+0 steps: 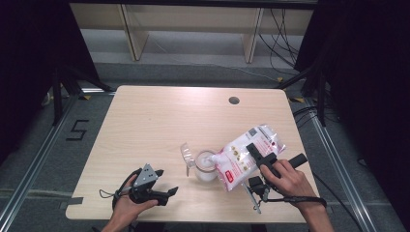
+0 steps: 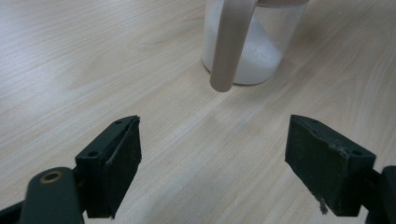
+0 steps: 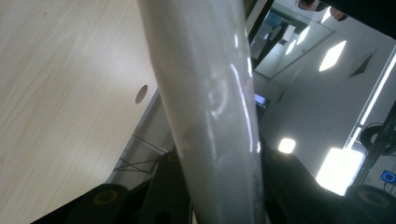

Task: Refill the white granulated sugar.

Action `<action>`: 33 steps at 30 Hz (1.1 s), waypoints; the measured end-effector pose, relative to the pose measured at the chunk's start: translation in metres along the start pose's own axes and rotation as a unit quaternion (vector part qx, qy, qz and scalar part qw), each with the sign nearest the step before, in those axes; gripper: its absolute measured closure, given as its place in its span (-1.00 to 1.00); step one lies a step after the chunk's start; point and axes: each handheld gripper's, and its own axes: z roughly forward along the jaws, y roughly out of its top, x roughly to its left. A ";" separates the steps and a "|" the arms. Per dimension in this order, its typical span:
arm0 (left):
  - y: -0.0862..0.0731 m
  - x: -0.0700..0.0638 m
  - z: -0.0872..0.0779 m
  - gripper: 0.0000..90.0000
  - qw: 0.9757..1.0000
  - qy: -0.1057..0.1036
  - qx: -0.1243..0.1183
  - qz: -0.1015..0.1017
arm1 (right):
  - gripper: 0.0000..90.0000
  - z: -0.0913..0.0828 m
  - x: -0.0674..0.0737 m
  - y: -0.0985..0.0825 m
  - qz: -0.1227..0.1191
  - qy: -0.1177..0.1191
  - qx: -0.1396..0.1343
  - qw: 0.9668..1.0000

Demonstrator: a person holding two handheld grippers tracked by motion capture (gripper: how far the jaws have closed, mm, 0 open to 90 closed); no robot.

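A white plastic bag (image 1: pixel 244 157) with red print is held tilted, its lower end over the mouth of a clear jar (image 1: pixel 205 166) that holds white granules. My right gripper (image 1: pixel 255 152) is shut on the bag's upper part. In the right gripper view the glossy bag (image 3: pixel 210 102) runs up between the two jaws of that gripper (image 3: pixel 219 186). My left gripper (image 1: pixel 167 181) rests low at the table's front left, open, with nothing in it. Its view looks past the gripper (image 2: pixel 215 163) at the jar (image 2: pixel 252 56) with a pale handle (image 2: pixel 231 42) hanging in front of it.
The jar's clear lid (image 1: pixel 186 152) stands flipped open to the jar's left. The wooden table (image 1: pixel 154 121) has a round cable hole (image 1: pixel 234 100) at the back right. Black curtains and metal floor rails flank the table.
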 end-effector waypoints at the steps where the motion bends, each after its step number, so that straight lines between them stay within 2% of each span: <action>1: 0.000 0.001 0.000 -0.60 1.000 0.000 0.000 0.007 | 0.75 0.000 0.000 0.000 0.000 0.000 0.000 1.000; 2: 0.000 0.001 0.000 -0.60 1.000 0.000 0.001 0.005 | 0.75 0.001 -0.001 0.000 -0.006 -0.001 -0.005 1.000; 4: 0.000 0.000 0.000 -0.60 1.000 0.000 0.001 0.003 | 0.75 0.000 0.000 0.001 0.004 0.002 0.000 1.000; 5: 0.000 -0.001 0.000 -0.60 1.000 0.000 -0.002 -0.006 | 0.75 0.001 -0.002 0.000 -0.011 -0.001 -0.005 1.000; 6: 0.000 -0.001 0.000 -0.60 1.000 0.000 -0.002 -0.006 | 0.75 0.000 0.000 0.001 0.003 0.000 -0.002 1.000; 7: 0.000 -0.001 0.000 -0.60 1.000 0.000 -0.002 -0.006 | 0.75 0.000 0.000 0.001 0.006 0.003 0.002 1.000; 8: 0.000 -0.001 0.000 -0.60 1.000 0.000 -0.002 -0.006 | 0.75 0.000 0.000 0.000 -0.004 -0.001 0.000 1.000; 9: 0.000 0.000 0.000 -0.60 1.000 0.000 0.001 -0.003 | 0.75 -0.001 0.001 0.001 0.014 0.002 0.004 1.000; 11: 0.000 0.000 0.000 -0.60 1.000 0.001 0.001 -0.002 | 0.75 0.000 0.000 0.000 0.001 0.001 0.001 1.000; 21: 0.000 0.000 0.000 -0.60 1.000 0.000 0.000 -0.004 | 0.76 -0.001 0.000 -0.001 0.004 0.003 0.002 1.000; 22: 0.000 0.000 0.000 -0.60 1.000 0.000 0.000 -0.004 | 0.76 -0.001 0.001 0.000 0.019 0.004 0.006 1.000; 26: 0.000 0.000 0.000 -0.60 1.000 0.000 0.001 -0.003 | 0.76 -0.001 0.001 0.000 0.020 0.005 0.005 1.000; 29: 0.000 0.000 0.000 -0.60 1.000 0.001 0.000 -0.004 | 0.76 -0.001 0.004 -0.001 0.033 0.008 0.008 0.999; 31: 0.000 0.000 0.000 -0.60 1.000 0.000 0.000 -0.004 | 0.76 0.001 0.000 -0.002 0.008 0.002 -0.008 1.000; 32: 0.000 0.000 0.000 -0.60 1.000 -0.002 0.000 -0.003 | 0.76 0.000 0.003 -0.002 0.029 0.008 0.002 1.000; 33: 0.000 0.000 0.000 -0.60 1.000 -0.002 -0.001 0.001 | 0.76 0.001 0.003 -0.002 0.026 0.011 -0.002 1.000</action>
